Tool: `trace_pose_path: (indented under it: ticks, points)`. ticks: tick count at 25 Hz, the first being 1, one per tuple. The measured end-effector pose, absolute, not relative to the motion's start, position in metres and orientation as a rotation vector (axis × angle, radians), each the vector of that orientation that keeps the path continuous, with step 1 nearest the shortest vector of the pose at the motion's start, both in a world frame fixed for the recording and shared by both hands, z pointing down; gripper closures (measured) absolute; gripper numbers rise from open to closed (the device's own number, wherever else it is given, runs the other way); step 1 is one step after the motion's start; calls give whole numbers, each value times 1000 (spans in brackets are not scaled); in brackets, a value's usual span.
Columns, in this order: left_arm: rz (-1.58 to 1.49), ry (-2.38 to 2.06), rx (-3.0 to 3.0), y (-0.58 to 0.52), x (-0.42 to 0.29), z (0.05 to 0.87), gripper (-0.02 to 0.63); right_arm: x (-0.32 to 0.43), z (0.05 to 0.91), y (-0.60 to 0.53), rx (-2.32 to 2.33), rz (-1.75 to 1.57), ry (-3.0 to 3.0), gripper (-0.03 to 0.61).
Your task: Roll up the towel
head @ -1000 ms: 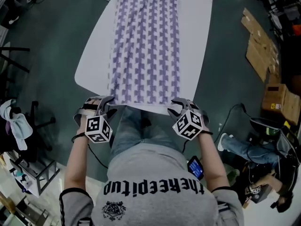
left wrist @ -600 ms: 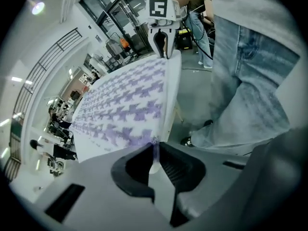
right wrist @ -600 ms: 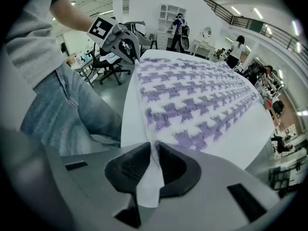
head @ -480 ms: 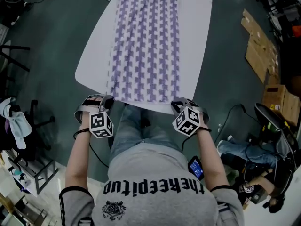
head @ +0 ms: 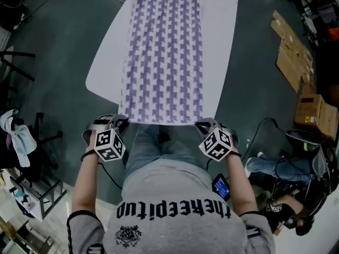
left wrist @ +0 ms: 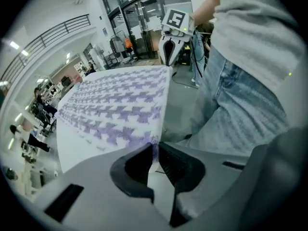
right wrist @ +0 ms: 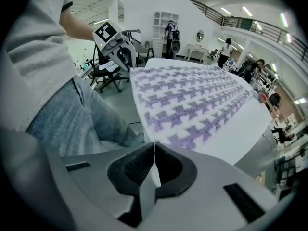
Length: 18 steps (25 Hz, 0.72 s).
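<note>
Starting the roll: left claw (left wrist: 155, 150) and right claw (right wrist: 154, 150), just closed, pinch near corners of the purple-patterned cloth towel (head: 161, 57) on the white bench (head: 220, 36); next, judged, curl that edge forward evenly.

Workshop-lab hall: mezzanine railing (left wrist: 57, 32), cardboard boxes (head: 317, 115), office chair (right wrist: 108, 76).

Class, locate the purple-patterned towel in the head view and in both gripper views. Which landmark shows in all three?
Head view: the towel runs down the upper middle, along the white table.
Left gripper view: left of centre, corner in the left gripper, whose jaws have just closed.
Right gripper view: centre to right, corner in the right gripper, likewise just closed.
Shared landmark: the person's jeans.
</note>
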State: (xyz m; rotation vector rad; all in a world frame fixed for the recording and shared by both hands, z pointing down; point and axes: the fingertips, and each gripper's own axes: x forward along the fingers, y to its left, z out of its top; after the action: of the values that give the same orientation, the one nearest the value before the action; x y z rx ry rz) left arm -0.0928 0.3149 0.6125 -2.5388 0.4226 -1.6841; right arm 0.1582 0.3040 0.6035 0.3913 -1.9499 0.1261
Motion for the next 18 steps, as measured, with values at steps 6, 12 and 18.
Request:
trace_pose_path:
  ticks: [6, 12, 18]
  points:
    - [-1657, 495, -2610, 280, -86, 586, 574, 166, 578, 256, 515, 37, -1929, 568]
    - [-1731, 483, -2536, 221, -106, 592, 574, 151, 582, 194, 584, -25, -1851, 575]
    - [-1805, 381, -2464, 213, -107, 615, 556, 143, 612, 177, 599, -54, -1810, 575]
